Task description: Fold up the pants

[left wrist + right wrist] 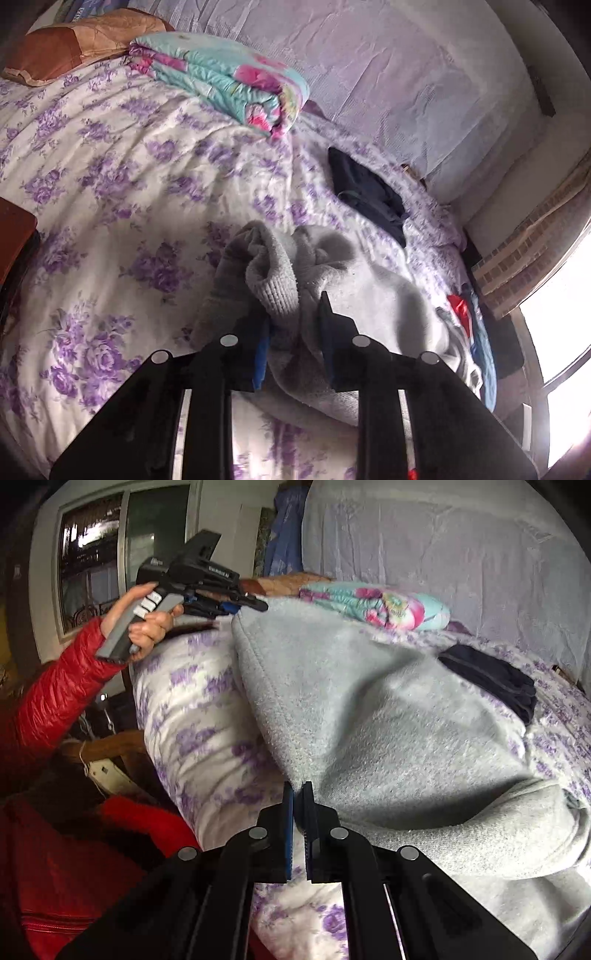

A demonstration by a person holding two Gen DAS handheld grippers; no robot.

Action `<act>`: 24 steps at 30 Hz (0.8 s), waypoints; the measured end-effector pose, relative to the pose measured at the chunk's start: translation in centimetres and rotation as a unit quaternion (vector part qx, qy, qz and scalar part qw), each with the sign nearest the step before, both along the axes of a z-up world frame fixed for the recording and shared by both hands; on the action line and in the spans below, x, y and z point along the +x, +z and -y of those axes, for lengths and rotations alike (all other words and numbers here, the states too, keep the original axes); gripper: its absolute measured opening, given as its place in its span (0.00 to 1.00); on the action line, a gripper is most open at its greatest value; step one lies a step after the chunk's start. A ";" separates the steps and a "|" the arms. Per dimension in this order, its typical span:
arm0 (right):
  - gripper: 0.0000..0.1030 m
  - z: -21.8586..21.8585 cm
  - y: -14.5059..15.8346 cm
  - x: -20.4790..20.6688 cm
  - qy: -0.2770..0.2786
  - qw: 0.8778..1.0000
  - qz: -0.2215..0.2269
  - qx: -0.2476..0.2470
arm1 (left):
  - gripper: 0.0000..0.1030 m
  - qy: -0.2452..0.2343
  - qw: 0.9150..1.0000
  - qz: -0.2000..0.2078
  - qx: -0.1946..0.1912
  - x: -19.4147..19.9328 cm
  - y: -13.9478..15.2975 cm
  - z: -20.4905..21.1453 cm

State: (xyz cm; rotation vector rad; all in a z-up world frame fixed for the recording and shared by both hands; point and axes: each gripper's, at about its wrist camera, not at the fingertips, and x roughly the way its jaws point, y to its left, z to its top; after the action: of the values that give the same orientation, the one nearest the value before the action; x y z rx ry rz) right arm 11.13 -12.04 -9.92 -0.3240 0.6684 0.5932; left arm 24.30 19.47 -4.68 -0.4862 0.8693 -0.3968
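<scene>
The grey fleece pants (pixel 369 716) are seen draped over the white bedspread printed with purple roses (pixel 110 184), held up at two places and not yet laid flat. In the right wrist view the right gripper (pixel 298 794) is pressed together on a seamed edge of the grey fabric, only a thin sliver of cloth showing between the blue pads. In the left wrist view the left gripper (pixel 293 314) is closed partway around a thick bunch of ribbed grey cuff or waistband; the jaws stand apart by the bulk of the cloth, and the knit is clearly pinched between them. From the right wrist view the left gripper (pixel 255 603) is seen gripped by a hand at the end of a red puffer sleeve (pixel 55 694), with the far corner of the pants lifted to it. The step in hand is judged to be a carry or a spread: one end of the garment is raised by both tools so that it can be drawn over or stretched out. The next move is thought to call for both grips to be kept firm and travelled together, the edge kept taut so the fleece lands without bunching. A folded dark navy garment (pixel 365 195) and a rolled turquoise floral quilt (pixel 221 77) lie beyond on the bed and are best kept clear of.
</scene>
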 end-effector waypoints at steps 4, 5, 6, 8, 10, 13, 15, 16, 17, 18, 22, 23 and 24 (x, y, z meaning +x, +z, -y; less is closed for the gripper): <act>0.06 0.5 -1.4 1.5 -0.007 0.999 -0.023 0.029 | 0.30 0.002 0.998 -0.025 -0.064 0.5 -3.9 -2.1; 0.06 0.8 -1.2 1.6 -0.010 0.998 -0.034 0.044 | 0.36 0.007 0.995 -0.028 -0.091 0.1 -3.7 -2.9; 0.06 1.0 -1.3 1.6 -0.011 0.998 -0.040 0.054 | 0.42 0.024 0.994 -0.022 -0.104 -0.6 -3.2 -3.5; 0.06 1.3 -1.6 1.5 -0.011 0.997 -0.038 0.064 | 0.57 0.090 0.994 0.016 -0.057 -2.7 -1.2 -4.2; 0.06 1.1 -1.8 1.3 -0.013 0.997 -0.030 0.064 | 0.57 0.108 0.992 0.064 0.011 -4.6 1.5 -3.0; 0.06 1.1 -2.0 1.1 -0.018 0.997 -0.020 0.067 | 0.69 0.037 0.993 0.109 0.029 -5.8 4.4 1.0; 0.06 1.2 -2.1 1.1 -0.022 0.997 -0.019 0.076 | 0.83 0.008 0.989 0.134 0.064 -5.8 5.3 4.2; 0.07 1.3 -2.2 1.0 -0.025 0.996 -0.018 0.080 | 0.92 0.000 0.986 0.142 0.088 -5.4 4.9 5.7; 0.07 1.3 -2.2 1.0 -0.027 0.996 -0.018 0.084 | 0.95 -0.007 0.984 0.140 0.109 -4.7 4.0 7.0; 0.07 1.4 -2.2 0.9 -0.029 0.996 -0.017 0.087 | 0.95 -0.017 0.984 0.119 0.134 -3.4 2.0 8.3; 0.33 2.4 -1.0 0.7 -0.017 0.991 -0.057 0.124 | 0.95 -0.029 0.933 0.145 0.329 -2.6 -3.4 14.8; 0.41 3.0 -0.2 0.4 -0.015 0.989 -0.064 0.134 | 0.95 -0.039 0.911 0.162 0.376 -3.5 -3.6 16.6; 0.43 4.0 1.0 -0.1 -0.022 0.988 -0.054 0.140 | 0.95 -0.032 0.897 0.179 0.403 -4.2 -3.7 17.4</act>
State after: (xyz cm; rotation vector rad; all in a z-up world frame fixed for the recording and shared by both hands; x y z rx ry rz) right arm 11.06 -15.99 -8.87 -0.0158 0.6841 0.6570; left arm 20.07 2.06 -8.42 0.3799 0.6167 -0.1472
